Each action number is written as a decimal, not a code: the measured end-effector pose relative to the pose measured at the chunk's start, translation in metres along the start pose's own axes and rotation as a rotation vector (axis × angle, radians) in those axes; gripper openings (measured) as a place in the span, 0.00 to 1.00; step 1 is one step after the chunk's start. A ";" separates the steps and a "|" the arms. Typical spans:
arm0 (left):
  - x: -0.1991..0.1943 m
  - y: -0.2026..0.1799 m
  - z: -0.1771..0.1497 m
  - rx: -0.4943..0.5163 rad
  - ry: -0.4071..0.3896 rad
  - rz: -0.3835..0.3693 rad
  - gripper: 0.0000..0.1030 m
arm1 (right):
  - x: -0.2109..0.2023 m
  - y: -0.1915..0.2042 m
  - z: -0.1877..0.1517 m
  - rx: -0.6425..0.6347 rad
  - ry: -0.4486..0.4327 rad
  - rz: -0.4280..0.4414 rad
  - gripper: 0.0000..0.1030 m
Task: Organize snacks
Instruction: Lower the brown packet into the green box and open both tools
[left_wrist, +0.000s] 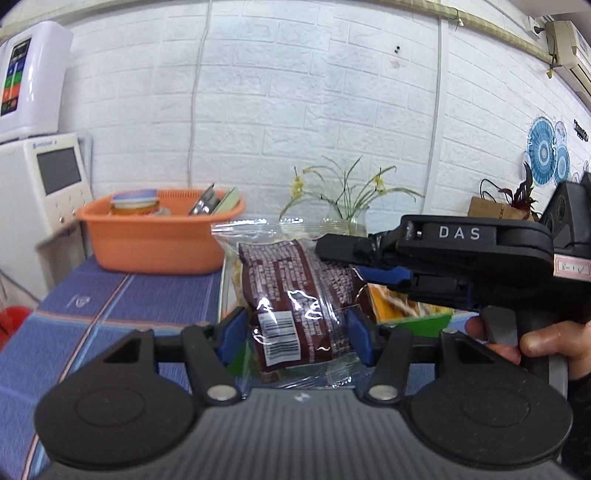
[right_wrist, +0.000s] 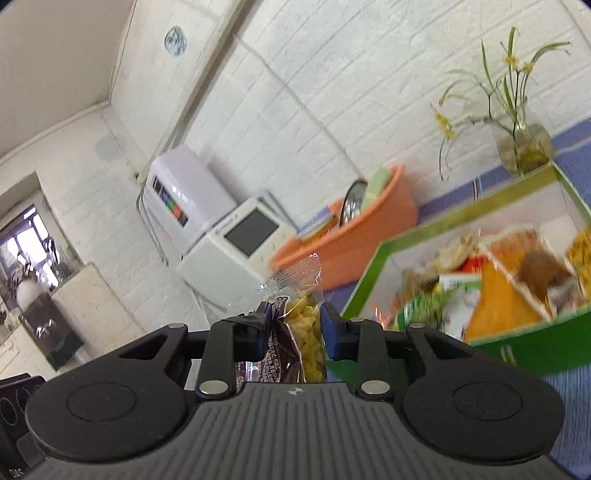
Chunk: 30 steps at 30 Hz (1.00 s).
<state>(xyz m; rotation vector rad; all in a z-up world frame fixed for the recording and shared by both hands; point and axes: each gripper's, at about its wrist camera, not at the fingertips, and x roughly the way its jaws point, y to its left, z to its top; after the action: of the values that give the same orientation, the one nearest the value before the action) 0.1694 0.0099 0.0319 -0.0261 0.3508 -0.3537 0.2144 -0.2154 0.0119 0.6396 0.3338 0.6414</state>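
A clear zip bag (left_wrist: 295, 280) holds a dark brown snack packet (left_wrist: 291, 295) and yellow snacks. My left gripper (left_wrist: 297, 332) is shut on the bag's lower part and holds it upright. My right gripper (left_wrist: 364, 260) comes in from the right and is shut on the bag's upper right side. In the right wrist view, my right gripper (right_wrist: 293, 334) pinches the same bag (right_wrist: 301, 325) with the brown packet and yellow snacks between its fingers. A green-rimmed box (right_wrist: 461, 214) of several snack packets stands to the right, behind the bag.
An orange basin (left_wrist: 155, 240) with dishes stands on the blue striped cloth (left_wrist: 92, 314) at back left. A white appliance (left_wrist: 40, 184) is at far left. A glass vase with yellow flowers (left_wrist: 343, 206) stands by the white brick wall.
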 end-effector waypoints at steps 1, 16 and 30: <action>0.007 0.000 0.006 0.005 -0.004 -0.003 0.55 | 0.002 -0.004 0.002 0.013 -0.028 -0.005 0.51; 0.119 -0.019 0.030 -0.012 0.058 -0.081 0.55 | 0.012 -0.044 0.039 -0.121 -0.150 -0.201 0.51; 0.132 -0.009 0.013 -0.061 0.077 -0.066 0.56 | 0.027 -0.067 0.028 -0.033 -0.110 -0.226 0.51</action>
<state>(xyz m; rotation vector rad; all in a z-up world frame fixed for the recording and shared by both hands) 0.2870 -0.0449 0.0012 -0.0839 0.4379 -0.4105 0.2776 -0.2521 -0.0128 0.5926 0.2873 0.3934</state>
